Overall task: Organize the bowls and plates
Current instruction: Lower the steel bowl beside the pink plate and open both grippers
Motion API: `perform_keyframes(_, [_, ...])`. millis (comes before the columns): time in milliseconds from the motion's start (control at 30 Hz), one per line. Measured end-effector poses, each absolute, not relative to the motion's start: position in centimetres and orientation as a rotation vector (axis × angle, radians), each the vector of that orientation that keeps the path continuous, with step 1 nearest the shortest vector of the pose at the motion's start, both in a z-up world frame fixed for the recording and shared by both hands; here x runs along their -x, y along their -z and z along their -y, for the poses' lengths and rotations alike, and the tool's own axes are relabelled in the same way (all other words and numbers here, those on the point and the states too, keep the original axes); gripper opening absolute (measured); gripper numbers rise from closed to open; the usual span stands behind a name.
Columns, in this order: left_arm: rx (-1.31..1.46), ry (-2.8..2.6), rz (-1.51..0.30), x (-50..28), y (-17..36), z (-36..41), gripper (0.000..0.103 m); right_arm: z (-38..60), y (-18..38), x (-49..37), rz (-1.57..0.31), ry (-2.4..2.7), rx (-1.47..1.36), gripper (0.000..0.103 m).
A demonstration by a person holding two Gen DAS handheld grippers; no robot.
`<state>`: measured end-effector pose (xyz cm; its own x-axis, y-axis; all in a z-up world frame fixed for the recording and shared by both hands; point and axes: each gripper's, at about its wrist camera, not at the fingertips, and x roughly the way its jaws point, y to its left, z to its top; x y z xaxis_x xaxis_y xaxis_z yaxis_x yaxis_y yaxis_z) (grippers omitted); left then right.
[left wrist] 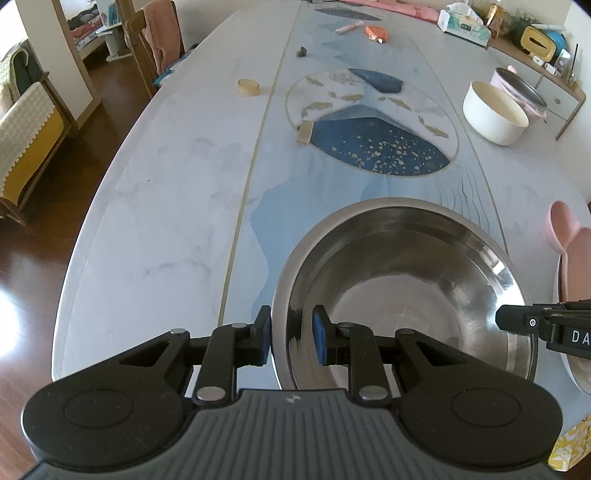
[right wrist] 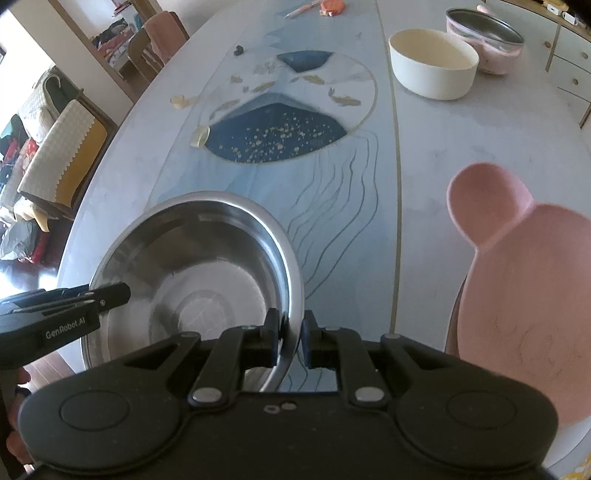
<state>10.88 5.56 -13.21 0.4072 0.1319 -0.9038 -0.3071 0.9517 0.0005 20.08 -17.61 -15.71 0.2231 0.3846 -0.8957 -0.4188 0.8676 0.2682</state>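
Gripping the round stainless-steel bowl (right wrist: 195, 273) at lower left, your right gripper (right wrist: 291, 338) pinches its rim; left gripper (left wrist: 290, 339) straddles the opposite rim, slightly agape. Likely next: close it, then lift toward the cream bowl (right wrist: 432, 68).

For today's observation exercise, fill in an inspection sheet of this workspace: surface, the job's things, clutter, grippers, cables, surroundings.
Surface: pale marble-look table with a blue and gold runner down its middle.
Job's things: steel bowl near the front edge; pink eared plate to its right; cream bowl and pink-sided steel bowl farther back on the right.
Clutter: tape roll, small beige block, orange item, tissue box.
Grippers: left gripper straddles the steel bowl's left rim, pads not closed on it; right gripper is closed on the right rim.
Cables: nothing seen.
Surroundings: wood floor, chair, sofa, sideboard.
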Motion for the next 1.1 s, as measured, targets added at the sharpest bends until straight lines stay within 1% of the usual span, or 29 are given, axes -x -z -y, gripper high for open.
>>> perform_keyframes(300, [0.162,-0.256,-1.129,-10.5,14.4,-5.1,0.022,17.8,16.3,-19.7,-1.234,-0.540,0.053,0.014])
perform_keyframes(400, [0.161,-0.247,-1.133,-10.4,14.8,-5.1,0.022,17.8,16.6,-19.5,-1.237,-0.539,0.061,0.016])
perform_keyframes(567, [0.156,-0.245,-1.122,-10.3,15.1,-5.0,0.022,17.7,16.7,-19.3,-1.229,-0.537,0.072,0.018])
perform_keyframes(967, [0.173,-0.227,-1.121,-10.1,14.5,-5.2,0.023,18.1,15.3,-18.7,-1.187,-0.517,0.075,0.029])
perform_keyframes(1100, [0.179,-0.213,-1.115,-9.9,13.8,-5.3,0.026,18.3,14.0,-18.0,-1.155,-0.549,0.080,0.033])
